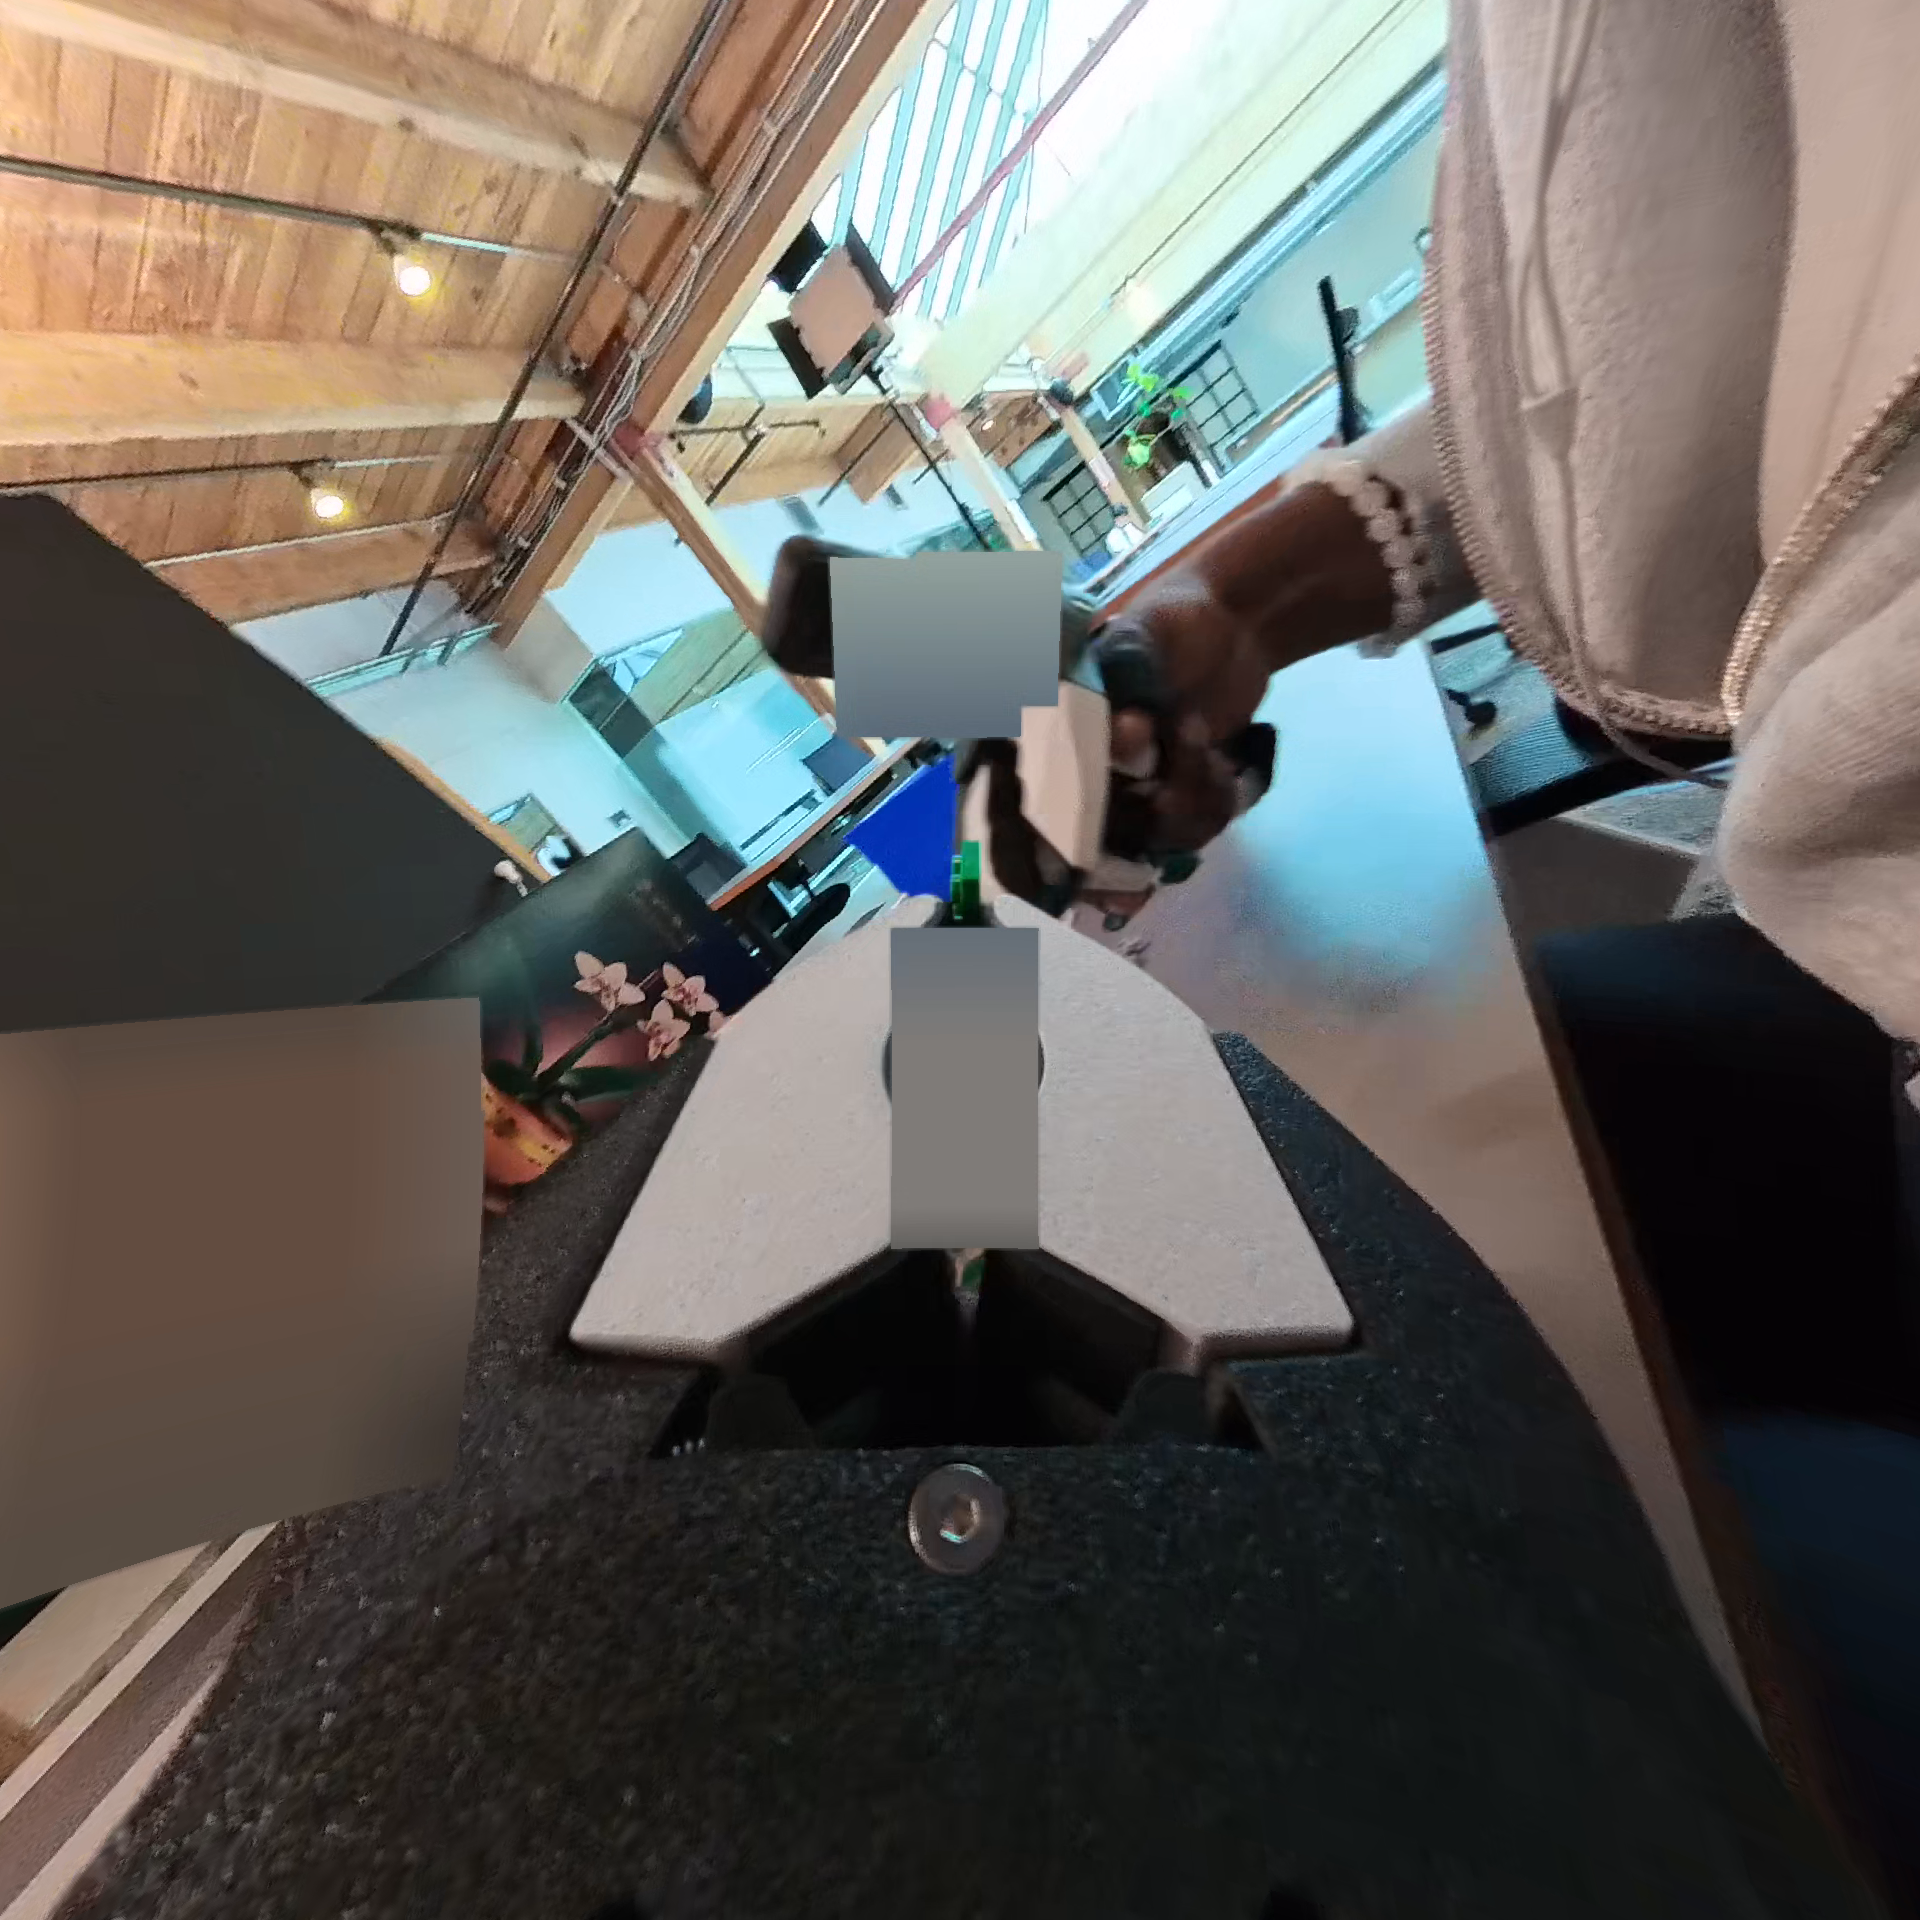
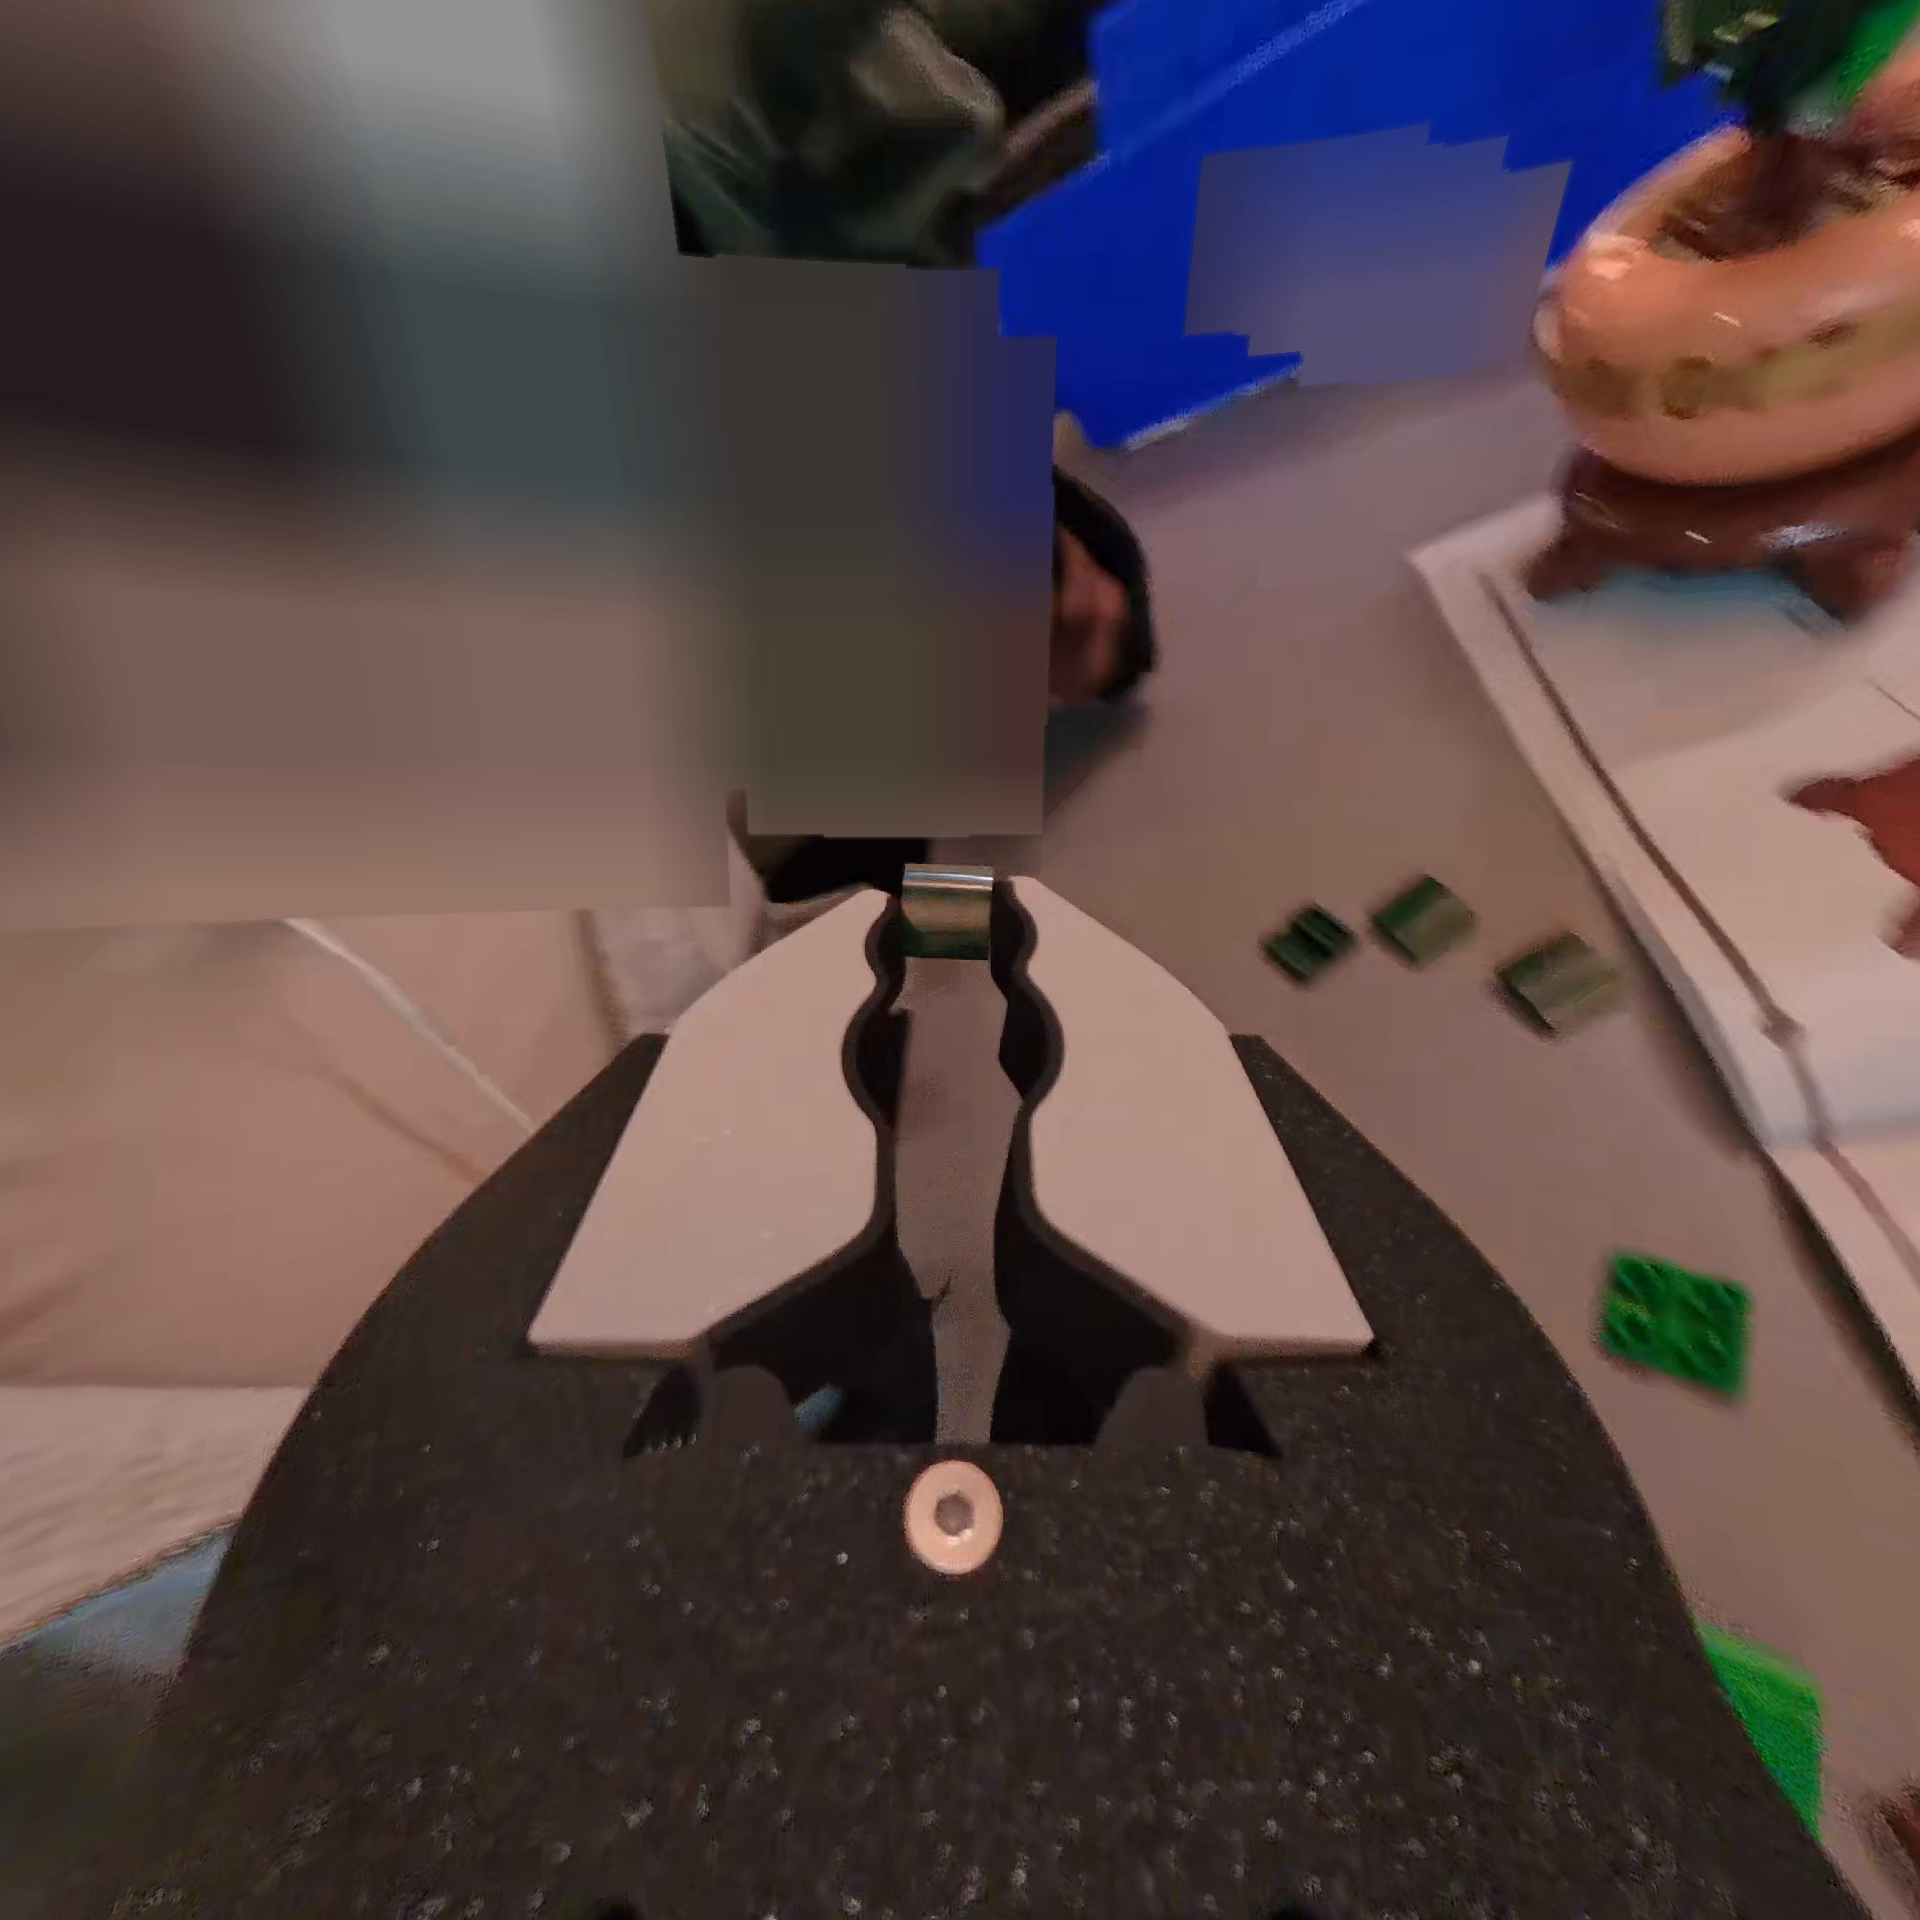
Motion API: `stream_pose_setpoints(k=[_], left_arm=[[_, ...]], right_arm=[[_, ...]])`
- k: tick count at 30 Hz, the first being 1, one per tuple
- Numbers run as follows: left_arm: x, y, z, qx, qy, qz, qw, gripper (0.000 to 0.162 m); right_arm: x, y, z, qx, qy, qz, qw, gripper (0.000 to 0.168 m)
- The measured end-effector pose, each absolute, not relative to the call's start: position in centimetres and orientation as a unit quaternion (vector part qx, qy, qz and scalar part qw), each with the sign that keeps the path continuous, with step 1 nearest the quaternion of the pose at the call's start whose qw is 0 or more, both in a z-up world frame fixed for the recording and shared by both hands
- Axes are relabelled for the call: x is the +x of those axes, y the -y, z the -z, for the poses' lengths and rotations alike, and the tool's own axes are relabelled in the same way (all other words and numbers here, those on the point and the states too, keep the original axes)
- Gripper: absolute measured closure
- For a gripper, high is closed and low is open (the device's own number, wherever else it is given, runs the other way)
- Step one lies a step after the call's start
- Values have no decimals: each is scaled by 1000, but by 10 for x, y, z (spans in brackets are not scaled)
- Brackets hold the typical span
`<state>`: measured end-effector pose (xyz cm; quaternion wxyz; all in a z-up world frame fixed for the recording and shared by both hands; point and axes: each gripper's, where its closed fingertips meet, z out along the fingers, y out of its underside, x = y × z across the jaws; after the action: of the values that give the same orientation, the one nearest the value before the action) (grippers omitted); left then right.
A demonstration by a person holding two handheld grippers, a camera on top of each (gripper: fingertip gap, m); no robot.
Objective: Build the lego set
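My left gripper (image 1: 964, 912) is shut on a small bright green lego piece (image 1: 968, 878) that sticks out past its tips, raised above the table. The right gripper, held in a hand (image 1: 1195, 707), shows beyond it in the left wrist view. In the right wrist view my right gripper (image 2: 943, 914) is shut on a small dark green curved brick (image 2: 943, 912) at its tips. Three dark green small bricks (image 2: 1423, 920) lie loose on the grey table to its right. A bright green studded plate (image 2: 1675, 1332) lies nearer.
A white booklet or box (image 2: 1662, 790) with a picture of a potted plant (image 2: 1725, 343) lies at the right. A blue box (image 2: 1299, 187) stands behind. The set's box with an orchid picture (image 1: 623, 1039) leans at left. A person's cream sleeve (image 1: 1714, 416) fills the right. Left tips to right tips: about 6 centimeters. Both grippers' tips are roughly 15 centimeters from the potted plant (image 2: 1725, 343).
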<state>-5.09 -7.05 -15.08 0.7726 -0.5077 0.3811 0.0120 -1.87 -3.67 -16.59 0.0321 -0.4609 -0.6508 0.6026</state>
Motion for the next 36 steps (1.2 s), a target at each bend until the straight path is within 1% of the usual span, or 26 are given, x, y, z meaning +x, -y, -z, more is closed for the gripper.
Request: stream_pose_setpoints(k=[3, 7, 10, 17, 28, 36], left_arm=[[-38, 72, 153, -501, -405, -12, 765, 158], [-29, 76, 153, -492, -432, -27, 755, 158], [-23, 81, 153, -486, -456, -46, 744, 158], [-9, 86, 157, -481, -493, -64, 722, 158], [-5, 86, 158, -479, -500, -68, 718, 158], [-5, 85, 155, -474, -492, -77, 727, 158]], right_arm=[[-19, 53, 148, -427, 639, -639, -27, 153], [-14, 68, 140, -423, 592, -671, -143, 153], [-11, 74, 144, -431, 597, -653, -175, 153], [-6, 80, 148, -433, 632, -616, -187, 153], [-5, 78, 156, -439, 672, -568, -182, 153], [-4, 79, 153, -428, 680, -568, -178, 153]])
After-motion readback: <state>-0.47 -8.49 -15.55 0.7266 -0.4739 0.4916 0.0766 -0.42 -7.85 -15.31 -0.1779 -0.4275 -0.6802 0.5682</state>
